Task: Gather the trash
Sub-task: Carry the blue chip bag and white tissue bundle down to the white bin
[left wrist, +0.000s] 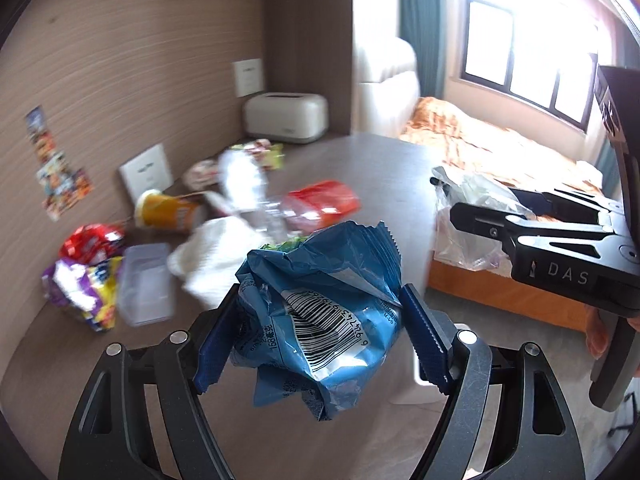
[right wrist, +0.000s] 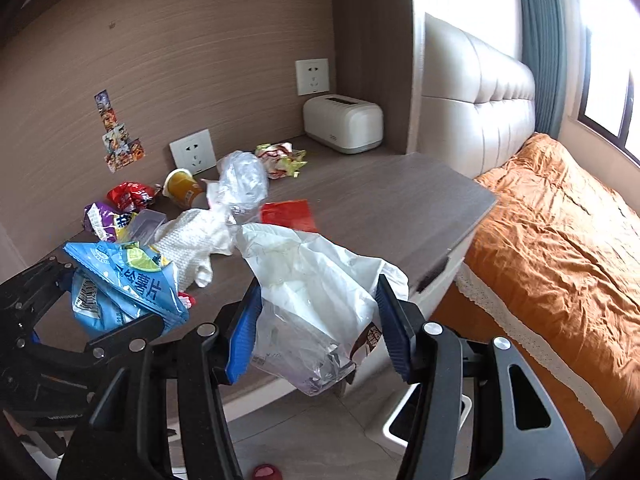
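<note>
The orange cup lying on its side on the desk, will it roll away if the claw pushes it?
Probably, a little. The orange cup lies on its side, so a sideways nudge could roll it. It looks wider at the rim, so it would likely curve, not go straight. The plastic bottle beside it might stop it.

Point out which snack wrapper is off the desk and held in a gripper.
The crumpled blue chip bag with a barcode, clamped in the left gripper. The red wrapper and the purple-and-yellow wrapper lie on the desk by the wall.

A home bedroom: orange-covered bed (right wrist: pixel 560 240), padded headboard (right wrist: pixel 476 108), curtained window (left wrist: pixel 524 52).
</note>
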Tool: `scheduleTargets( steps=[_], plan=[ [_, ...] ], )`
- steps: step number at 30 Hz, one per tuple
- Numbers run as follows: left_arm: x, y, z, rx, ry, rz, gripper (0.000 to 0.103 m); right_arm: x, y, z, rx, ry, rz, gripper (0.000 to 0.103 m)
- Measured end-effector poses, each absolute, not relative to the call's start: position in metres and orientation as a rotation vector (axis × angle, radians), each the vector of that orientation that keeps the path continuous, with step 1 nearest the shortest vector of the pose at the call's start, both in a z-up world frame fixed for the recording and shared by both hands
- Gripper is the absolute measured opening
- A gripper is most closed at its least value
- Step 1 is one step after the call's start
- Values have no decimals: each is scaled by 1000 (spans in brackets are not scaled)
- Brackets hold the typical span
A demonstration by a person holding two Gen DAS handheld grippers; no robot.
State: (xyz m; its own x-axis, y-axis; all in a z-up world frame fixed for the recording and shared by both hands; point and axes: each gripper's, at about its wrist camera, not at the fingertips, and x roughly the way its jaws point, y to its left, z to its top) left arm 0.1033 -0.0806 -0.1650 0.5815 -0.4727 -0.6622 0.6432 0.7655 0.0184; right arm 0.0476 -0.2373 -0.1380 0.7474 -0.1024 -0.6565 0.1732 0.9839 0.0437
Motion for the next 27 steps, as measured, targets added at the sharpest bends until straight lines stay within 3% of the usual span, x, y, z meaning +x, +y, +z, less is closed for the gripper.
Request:
scheduleTargets(
  steps=[5,11,23,25,26,27],
  plan=[
    [69,-163,-191,283,719,-765,76,8,-302,-153,124,742,-193,56],
    [39,-262,-261,302,813,-885,76,-22,-379,-199,173,822,-214,56],
    [40,-393,-511,350,969,-1008,76,-15,-506,-437,348,1000,-143,57],
    [44,-401,-552,342,1016,-1006,81,-13,-518,-478,379,1025,-141,58],
    [47,-404,-572,332,1051,-1015,89,-12,-523,-499,388,1033,-146,62],
    [49,-406,-594,324,1069,-1013,97,-12,-527,-516,388,1041,-149,74]
  ],
)
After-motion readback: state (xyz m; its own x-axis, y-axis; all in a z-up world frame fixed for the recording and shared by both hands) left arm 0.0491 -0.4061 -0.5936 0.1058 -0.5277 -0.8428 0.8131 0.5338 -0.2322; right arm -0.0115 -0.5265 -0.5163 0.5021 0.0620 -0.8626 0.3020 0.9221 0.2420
